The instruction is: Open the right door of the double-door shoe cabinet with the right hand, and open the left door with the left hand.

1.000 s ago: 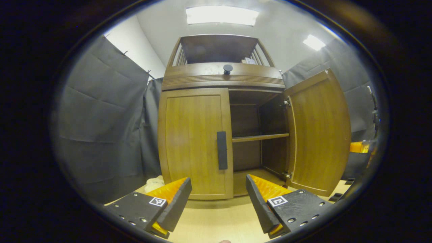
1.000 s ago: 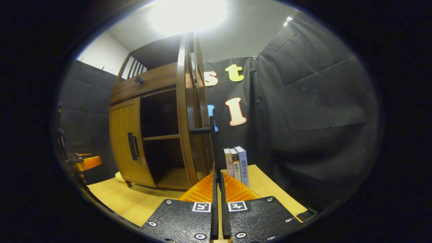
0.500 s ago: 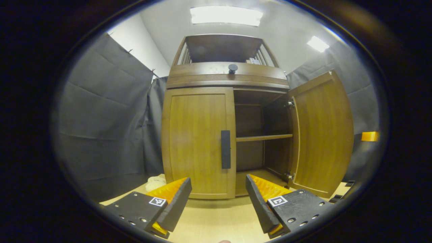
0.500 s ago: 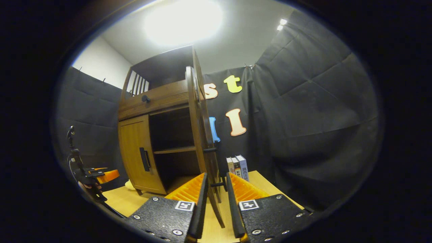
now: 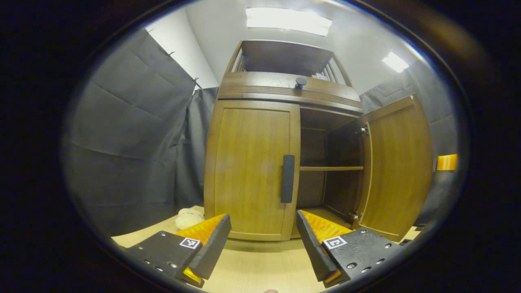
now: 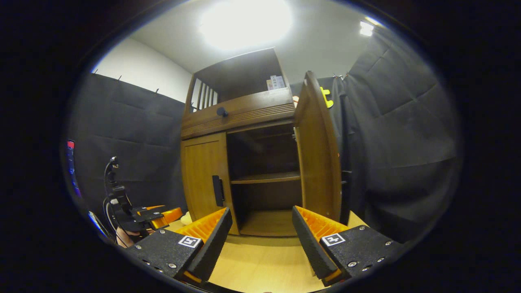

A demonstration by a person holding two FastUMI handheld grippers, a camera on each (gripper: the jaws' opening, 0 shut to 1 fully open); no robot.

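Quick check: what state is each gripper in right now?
Left gripper: jaws open, holding nothing.
Right gripper: jaws open, holding nothing.

You are looking at a shoe cabinet in warm golden-brown wood with a faint vertical grain; its shut left door carries a flat black handle, and the open right door shows the same honey tone. The inside is a darker brown, crossed by 1 lighter shelf. A black round knob sits on the ribbed band above. The tabletop is pale yellow wood. At its left edge lies a cream-white lump. The booth's cloth is dark grey, the wall white.
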